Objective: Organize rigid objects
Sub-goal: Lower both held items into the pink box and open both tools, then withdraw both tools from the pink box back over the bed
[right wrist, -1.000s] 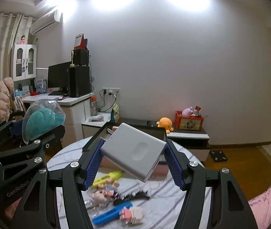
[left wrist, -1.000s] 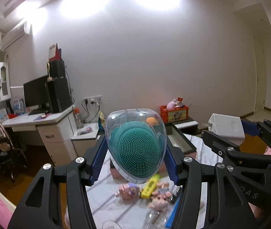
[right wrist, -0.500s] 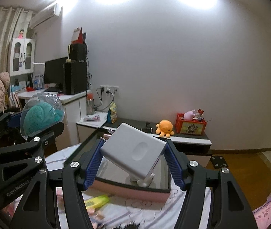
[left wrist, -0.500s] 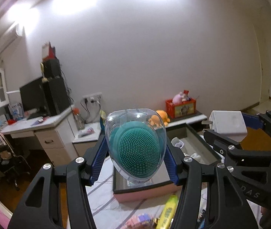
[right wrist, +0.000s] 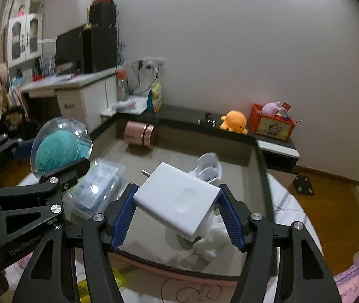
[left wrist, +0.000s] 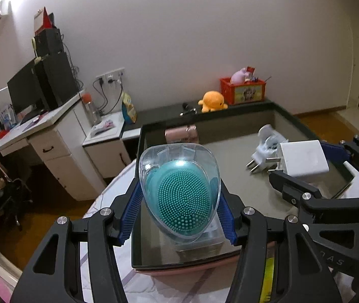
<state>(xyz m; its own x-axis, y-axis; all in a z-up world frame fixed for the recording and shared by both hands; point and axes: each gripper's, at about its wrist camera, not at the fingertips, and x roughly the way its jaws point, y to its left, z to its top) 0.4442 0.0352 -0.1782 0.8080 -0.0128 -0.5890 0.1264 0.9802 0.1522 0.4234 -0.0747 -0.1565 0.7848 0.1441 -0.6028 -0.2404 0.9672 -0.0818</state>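
My left gripper (left wrist: 179, 202) is shut on a clear egg-shaped case with a teal bristled brush (left wrist: 179, 192) inside. It hangs over the near left corner of a pink box with a dark rim (left wrist: 139, 176). My right gripper (right wrist: 176, 209) is shut on a white charger block (right wrist: 176, 202), tilted, over the box's near right part. In the right wrist view, the left gripper (right wrist: 40, 154) and its brush case (right wrist: 58, 149) are at the left. The right gripper (left wrist: 310, 166) shows at the right of the left wrist view.
Inside the box lie a rose-gold tin (right wrist: 141, 135), a white plug adapter (right wrist: 208, 168), a clear plastic packet (right wrist: 96, 186) and a white figure (right wrist: 209, 242). A yellow item (left wrist: 266, 277) lies on the tablecloth in front. Behind stand a desk (left wrist: 40, 123) and an orange plush (left wrist: 213, 101).
Both grippers have moved forward and down, tipping toward the box, each still gripping its object. The toys on the tablecloth have slid out of view below, and the box's inside now fills the middle.
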